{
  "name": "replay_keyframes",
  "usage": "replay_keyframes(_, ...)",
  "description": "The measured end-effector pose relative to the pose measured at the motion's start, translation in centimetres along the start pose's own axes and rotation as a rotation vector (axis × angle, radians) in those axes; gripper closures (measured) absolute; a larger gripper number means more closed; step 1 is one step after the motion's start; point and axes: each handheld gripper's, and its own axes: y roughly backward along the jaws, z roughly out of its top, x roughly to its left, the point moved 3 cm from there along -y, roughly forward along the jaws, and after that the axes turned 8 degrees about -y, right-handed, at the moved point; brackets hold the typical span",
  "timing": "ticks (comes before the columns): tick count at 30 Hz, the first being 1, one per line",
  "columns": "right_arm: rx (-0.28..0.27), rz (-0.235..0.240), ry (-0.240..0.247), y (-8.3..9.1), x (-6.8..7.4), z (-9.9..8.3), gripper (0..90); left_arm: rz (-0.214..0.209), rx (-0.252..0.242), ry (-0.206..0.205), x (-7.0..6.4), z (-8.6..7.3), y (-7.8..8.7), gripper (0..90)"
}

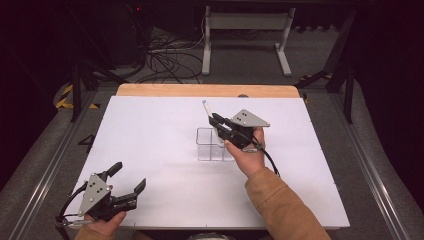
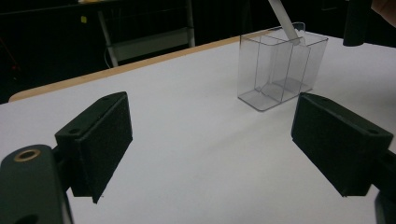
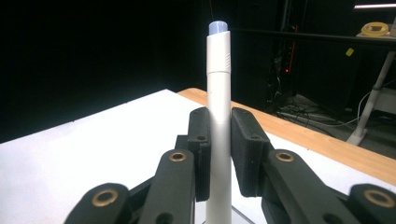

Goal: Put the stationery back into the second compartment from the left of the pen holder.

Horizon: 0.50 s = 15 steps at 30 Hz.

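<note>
Desk [image 1: 150, 150]: white top, wooden edge at 12 o'clock.
Clear box [image 1: 212, 145]: centre of desk, divided into compartments, upright.
Left hand-held gripper [image 1: 128, 184]: at 7 o'clock, jaws spread wide, holding nothing.
Right hand-held gripper [image 1: 215, 121]: over the box, jaws clamped on the pen.
Pen [image 3: 218, 116]: white, bluish cap; long axis near upright, cap end up, leaning toward 11 o'clock, lower end at the box.

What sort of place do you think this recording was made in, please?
Probably a lab or recording studio: a white table ringed by dark curtains, loose cables on the floor, and a white stand behind.
</note>
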Motion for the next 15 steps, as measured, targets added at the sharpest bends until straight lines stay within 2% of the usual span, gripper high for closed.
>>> replay_keyframes(15,0.044,0.004,-0.023,0.2,0.3,-1.4,79.2,0.002,-0.002,0.000,0.0,0.0,0.0,13.2)
